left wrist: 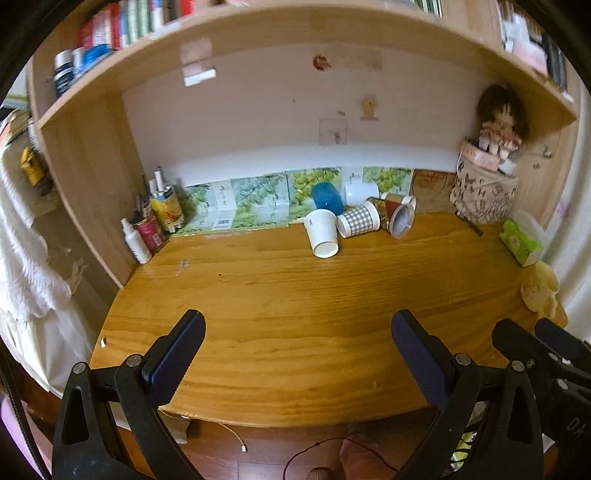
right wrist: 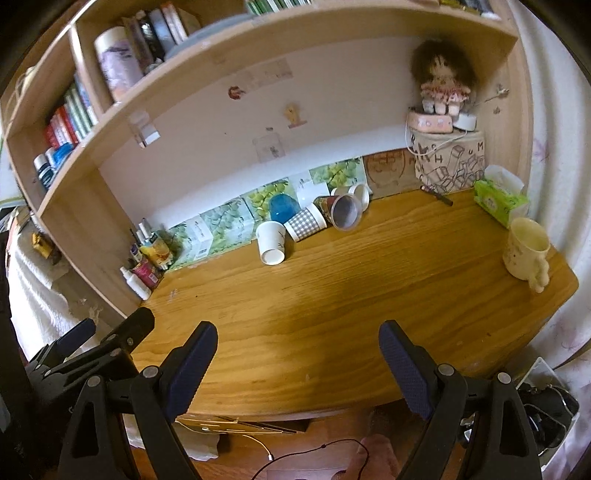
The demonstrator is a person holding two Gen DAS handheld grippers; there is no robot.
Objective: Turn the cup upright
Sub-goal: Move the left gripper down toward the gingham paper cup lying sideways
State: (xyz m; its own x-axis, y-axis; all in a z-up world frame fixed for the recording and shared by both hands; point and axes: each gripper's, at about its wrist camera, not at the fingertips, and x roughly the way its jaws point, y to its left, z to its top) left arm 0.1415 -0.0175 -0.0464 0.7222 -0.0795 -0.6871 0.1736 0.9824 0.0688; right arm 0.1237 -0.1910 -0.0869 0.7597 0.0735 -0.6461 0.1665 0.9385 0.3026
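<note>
Several cups lie on their sides in a cluster at the back of the wooden desk (left wrist: 295,314): a white paper cup (left wrist: 322,232) (right wrist: 271,242), a grey checked cup (left wrist: 358,220) (right wrist: 306,222), a patterned cup with a silver inside (left wrist: 393,216) (right wrist: 340,210), a blue cup (left wrist: 327,197) (right wrist: 282,207) and a white one behind (left wrist: 361,192). A cream mug (right wrist: 526,249) stands upright at the desk's right edge. My left gripper (left wrist: 297,336) is open and empty over the desk's front edge. My right gripper (right wrist: 297,343) is open and empty beside it, far from the cups.
Bottles and a pen holder (left wrist: 147,221) stand at the back left against the shelf wall. A printed box with a doll (right wrist: 448,162) sits back right, with a green tissue pack (right wrist: 500,201) before it. Green boxes (left wrist: 251,203) line the back wall. A shelf of books (left wrist: 129,22) hangs overhead.
</note>
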